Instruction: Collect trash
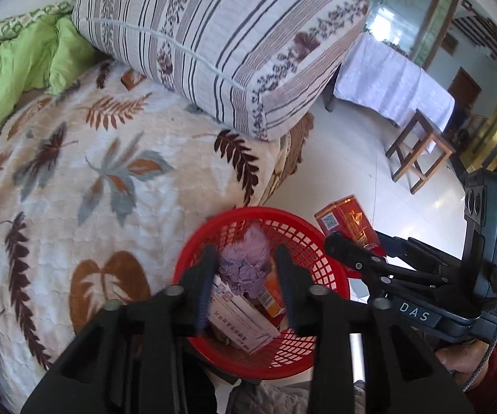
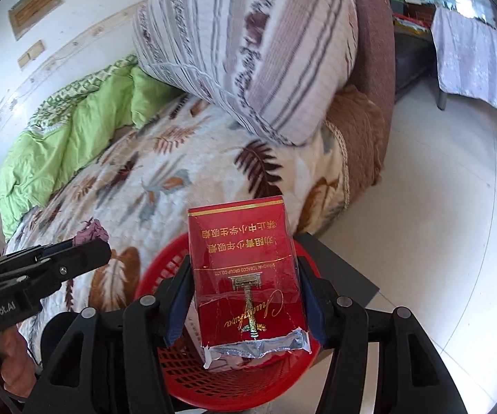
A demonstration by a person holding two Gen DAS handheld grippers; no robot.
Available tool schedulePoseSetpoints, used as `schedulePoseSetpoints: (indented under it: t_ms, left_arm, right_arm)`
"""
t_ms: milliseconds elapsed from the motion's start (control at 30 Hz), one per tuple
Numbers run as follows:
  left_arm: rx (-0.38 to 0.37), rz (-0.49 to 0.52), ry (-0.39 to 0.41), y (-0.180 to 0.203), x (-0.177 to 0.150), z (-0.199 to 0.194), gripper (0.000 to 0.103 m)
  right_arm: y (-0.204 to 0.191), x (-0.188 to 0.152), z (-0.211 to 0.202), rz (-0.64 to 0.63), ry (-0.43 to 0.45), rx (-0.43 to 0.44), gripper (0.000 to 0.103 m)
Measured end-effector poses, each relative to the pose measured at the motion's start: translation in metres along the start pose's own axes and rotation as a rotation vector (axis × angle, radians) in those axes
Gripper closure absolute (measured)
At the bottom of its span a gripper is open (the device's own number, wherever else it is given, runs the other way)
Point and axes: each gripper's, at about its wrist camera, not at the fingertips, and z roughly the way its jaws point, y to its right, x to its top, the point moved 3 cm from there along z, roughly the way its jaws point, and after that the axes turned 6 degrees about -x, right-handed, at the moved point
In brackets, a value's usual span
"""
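Basket [image 1: 317, 355] beside the bed's edge already holds boxes and crumpled purple paper [image 1: 246, 265]; left gripper [image 1: 246, 286] hangs released above it. Right gripper [image 2: 245, 314] clamps the red cigarette pack [image 2: 248, 283] over the rim, drop pending.

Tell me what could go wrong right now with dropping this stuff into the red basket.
1. The left claw stands open above the red basket with the crumpled purple paper between its fingers; light paper may snag on a pad rather than fall.
2. The right claw grips the red cigarette pack over the basket's edge; released off-centre, it could tip onto the floor.
3. Both claws crowd the same basket and might bump.
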Motion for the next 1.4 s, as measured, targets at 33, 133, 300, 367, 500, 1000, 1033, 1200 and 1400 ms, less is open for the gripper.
schedulePoseSetpoints:
  t_ms: [33, 133, 300, 367, 500, 1000, 1033, 1200, 1400]
  left_arm:
    - [-0.005, -0.007, 0.005, -0.001, -0.001, 0.0, 0.051]
    - [-0.003, -0.013, 0.011, -0.006, -0.003, -0.004, 0.051]
    - [0.037, -0.02, 0.058, -0.016, -0.006, -0.028, 0.04]
    - [0.07, -0.012, 0.097, -0.022, -0.009, -0.045, 0.036]
    - [0.156, 0.012, 0.178, -0.036, -0.023, -0.084, 0.029]
    - [0.508, -0.035, 0.291, -0.083, -0.096, -0.173, 0.001]
    - [0.509, -0.044, 0.292, -0.086, -0.098, -0.176, 0.001]
    - [0.476, -0.075, 0.336, -0.094, -0.106, -0.191, 0.001]
    - [0.529, -0.014, 0.377, -0.085, -0.11, -0.199, 0.001]
  right_arm:
    - [0.002, -0.001, 0.002, 0.004, -0.011, -0.003, 0.043]
    - [0.003, -0.002, 0.002, 0.009, -0.015, -0.011, 0.043]
    - [-0.005, -0.001, -0.004, 0.007, -0.002, -0.03, 0.042]
    - [-0.015, -0.001, -0.01, -0.018, 0.018, -0.058, 0.039]
    - [-0.044, -0.003, -0.026, -0.086, 0.071, -0.131, 0.033]
    - [-0.135, -0.036, -0.064, -0.243, 0.213, -0.287, 0.006]
    - [-0.138, -0.037, -0.063, -0.25, 0.208, -0.286, 0.006]
    - [-0.147, -0.043, -0.063, -0.269, 0.201, -0.292, 0.006]
    - [-0.152, -0.046, -0.064, -0.28, 0.197, -0.296, 0.006]
